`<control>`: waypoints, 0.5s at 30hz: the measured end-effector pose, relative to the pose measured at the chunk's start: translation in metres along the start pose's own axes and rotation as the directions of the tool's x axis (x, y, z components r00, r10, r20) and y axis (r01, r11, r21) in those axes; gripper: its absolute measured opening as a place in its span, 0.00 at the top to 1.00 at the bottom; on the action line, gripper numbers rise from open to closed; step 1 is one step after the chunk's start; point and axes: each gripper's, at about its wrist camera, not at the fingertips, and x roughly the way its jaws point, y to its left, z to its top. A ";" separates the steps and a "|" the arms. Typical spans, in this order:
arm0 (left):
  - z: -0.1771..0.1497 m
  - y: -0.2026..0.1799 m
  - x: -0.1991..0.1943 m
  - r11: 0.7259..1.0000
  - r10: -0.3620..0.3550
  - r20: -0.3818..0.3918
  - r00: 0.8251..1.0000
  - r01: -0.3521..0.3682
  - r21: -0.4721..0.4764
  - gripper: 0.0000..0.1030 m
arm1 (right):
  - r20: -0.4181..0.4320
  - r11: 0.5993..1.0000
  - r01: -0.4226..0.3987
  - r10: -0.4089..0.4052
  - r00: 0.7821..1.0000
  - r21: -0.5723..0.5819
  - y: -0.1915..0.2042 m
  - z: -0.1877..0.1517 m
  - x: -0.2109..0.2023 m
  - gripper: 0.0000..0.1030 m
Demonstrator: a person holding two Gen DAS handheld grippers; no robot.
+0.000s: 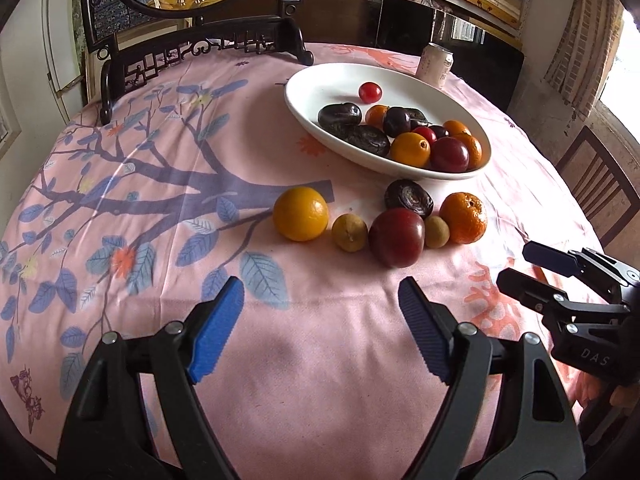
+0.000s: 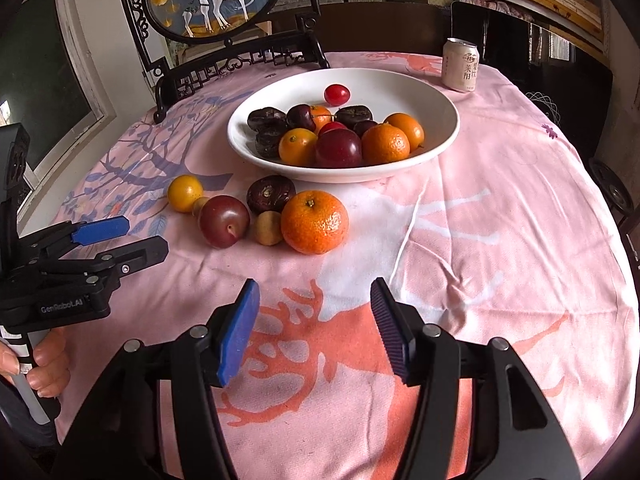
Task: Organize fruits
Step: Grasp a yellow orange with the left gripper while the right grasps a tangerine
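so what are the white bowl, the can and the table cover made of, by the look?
White bowl: probably glazed ceramic, with smooth glossy walls and a thick rim. Can: likely aluminium, with a bare metal top rim and a printed body. Table cover: woven cloth, matte, wrinkled, with a printed pattern.

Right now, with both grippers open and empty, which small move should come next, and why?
Probably ease the right gripper forward toward the mandarin: it is the nearest loose fruit, lies outside the white bowl, and nothing blocks the way.
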 end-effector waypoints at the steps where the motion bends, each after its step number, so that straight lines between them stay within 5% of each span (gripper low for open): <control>1: -0.001 0.001 -0.001 1.000 -0.008 0.006 1.000 0.008 0.000 0.21 | -0.007 1.000 0.005 -0.005 1.000 -0.004 0.000 0.002 0.004 0.44; 15: -0.003 0.014 0.008 1.000 -0.010 -0.014 1.000 0.009 -0.026 0.16 | -0.045 1.000 0.027 -0.027 0.999 0.005 -0.006 0.037 0.052 0.44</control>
